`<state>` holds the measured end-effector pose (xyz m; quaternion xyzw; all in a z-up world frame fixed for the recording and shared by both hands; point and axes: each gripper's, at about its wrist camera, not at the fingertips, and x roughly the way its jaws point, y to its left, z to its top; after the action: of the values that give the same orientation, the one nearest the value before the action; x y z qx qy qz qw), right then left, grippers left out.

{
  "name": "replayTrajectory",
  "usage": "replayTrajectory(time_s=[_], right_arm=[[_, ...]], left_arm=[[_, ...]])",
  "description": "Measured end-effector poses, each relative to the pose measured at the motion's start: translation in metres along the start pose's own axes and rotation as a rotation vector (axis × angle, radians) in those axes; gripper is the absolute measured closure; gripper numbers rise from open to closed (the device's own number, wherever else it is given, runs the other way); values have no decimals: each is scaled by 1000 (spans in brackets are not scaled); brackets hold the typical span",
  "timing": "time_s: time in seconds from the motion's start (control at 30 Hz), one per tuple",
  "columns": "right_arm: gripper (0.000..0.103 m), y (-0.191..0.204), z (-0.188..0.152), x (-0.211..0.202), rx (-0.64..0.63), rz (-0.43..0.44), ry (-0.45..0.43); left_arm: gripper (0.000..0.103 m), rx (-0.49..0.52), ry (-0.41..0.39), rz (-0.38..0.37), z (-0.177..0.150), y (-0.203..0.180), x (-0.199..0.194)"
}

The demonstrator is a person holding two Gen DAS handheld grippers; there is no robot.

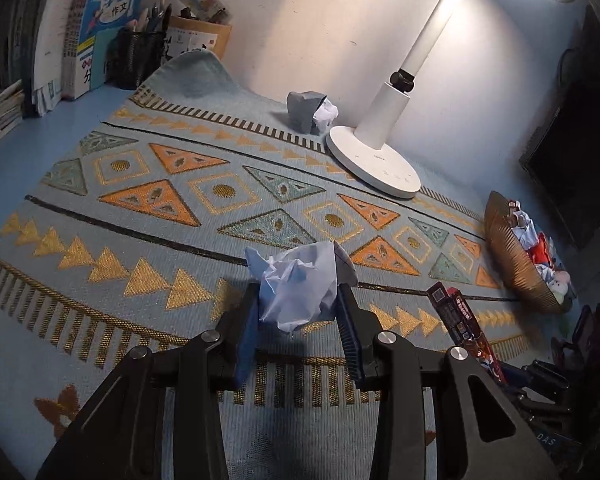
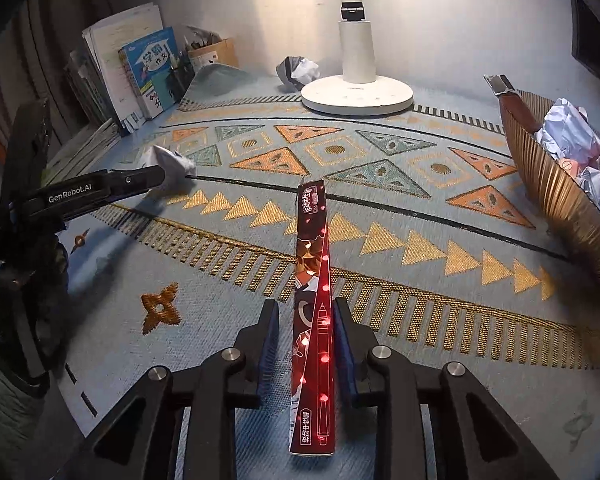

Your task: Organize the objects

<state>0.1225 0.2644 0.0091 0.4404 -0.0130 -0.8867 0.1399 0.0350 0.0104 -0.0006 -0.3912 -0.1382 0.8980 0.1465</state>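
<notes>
My left gripper (image 1: 298, 300) clamped on crumpled paper ball (image 1: 296, 284). My right gripper (image 2: 306, 312) pinching red pen box (image 2: 314, 300). Basket (image 1: 512, 256) of scraps at 3 o'clock, lamp (image 1: 374, 156) at 1, another wad (image 1: 314, 112) at 12.

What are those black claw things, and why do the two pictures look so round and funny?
They are grabbers that a person holds, one in each hand. A small camera with a round, wide lens sits on each, looking along its fingers. In the left one's picture, the left gripper squeezes a crumpled paper ball. In the right one's picture, the right gripper pinches a long red pen box. On the patterned mat stand a white lamp and a brown basket of crumpled paper. Books stand at the back.
</notes>
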Motion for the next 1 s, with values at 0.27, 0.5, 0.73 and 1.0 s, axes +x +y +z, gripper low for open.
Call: replayTrajectory(time_s=[0.27, 0.5, 0.73, 1.0], right_arm=[[76, 0, 0, -4, 9, 17, -6], [72, -4, 0, -6, 32, 58, -10], [56, -1, 0, -7, 11, 101, -6], [56, 2, -1, -8, 6, 92, -7]], left_arm=[[69, 6, 23, 40, -5, -3, 6], [69, 0, 13, 49, -5, -3, 5], [69, 6, 36, 46, -4, -5, 10], [69, 4, 29, 59, -4, -5, 8]])
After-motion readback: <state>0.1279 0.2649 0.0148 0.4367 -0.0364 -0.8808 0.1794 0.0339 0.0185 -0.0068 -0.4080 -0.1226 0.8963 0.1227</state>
